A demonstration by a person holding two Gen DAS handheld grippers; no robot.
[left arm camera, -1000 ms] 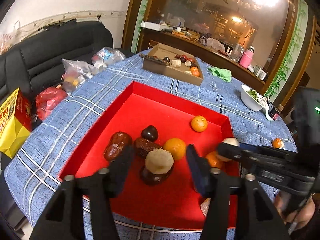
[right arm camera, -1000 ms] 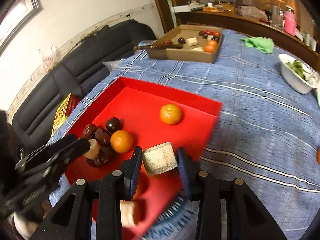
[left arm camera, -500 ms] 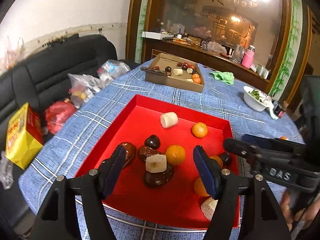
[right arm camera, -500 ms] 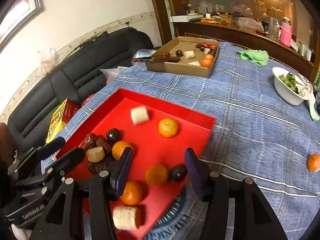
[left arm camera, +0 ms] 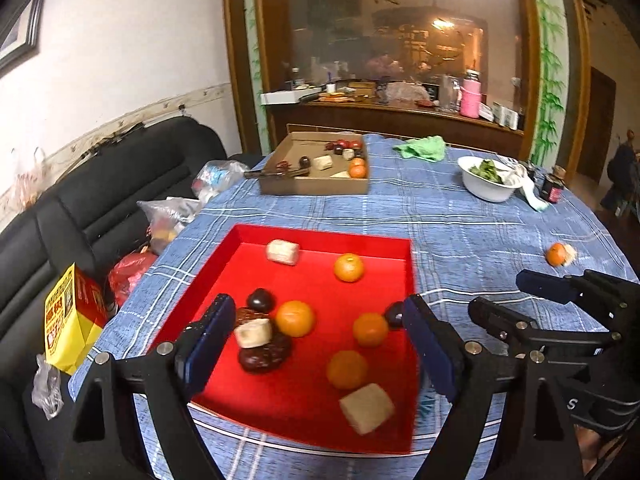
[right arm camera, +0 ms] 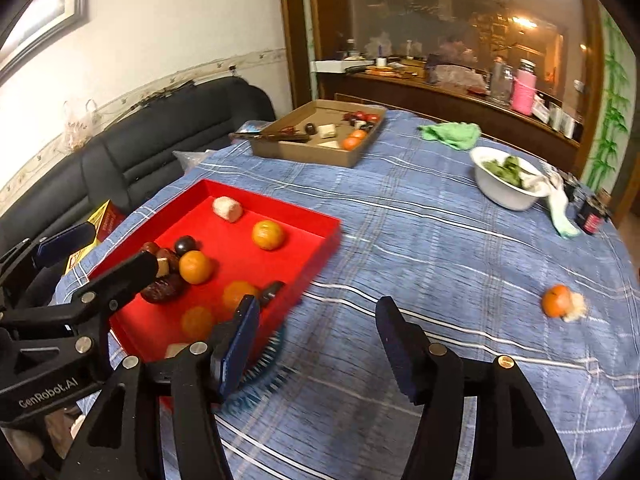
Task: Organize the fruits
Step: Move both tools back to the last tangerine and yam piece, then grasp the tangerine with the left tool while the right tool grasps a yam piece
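A red tray [left arm camera: 320, 236] [right arm camera: 312, 216] on the blue checked table holds several oranges [left arm camera: 349, 267], dark dates [left arm camera: 261, 300] and pale sugarcane chunks [left arm camera: 283, 251]. One chunk [left arm camera: 253, 332] lies on the date pile. My left gripper [left arm camera: 316, 344] is open and empty above the tray's near part. My right gripper [right arm camera: 316, 340] is open and empty over the cloth right of the tray; it also shows in the left wrist view [left arm camera: 516, 300]. A lone orange [right arm camera: 556, 300] [left arm camera: 557, 254] lies on the cloth at right, with a pale bit beside it.
A brown cardboard box [left arm camera: 312, 188] [right arm camera: 320, 152] with more fruit stands at the table's far side. A white bowl of greens [right arm camera: 504, 192], a green cloth [right arm camera: 452, 132] and a small dark jar [right arm camera: 592, 216] are at far right. A black sofa [left arm camera: 80, 200] with bags lies left.
My right gripper let go of the sugarcane chunk into the tray, opened and swung right over the cloth. My left gripper opened wider and pulled back and up from the date pile.
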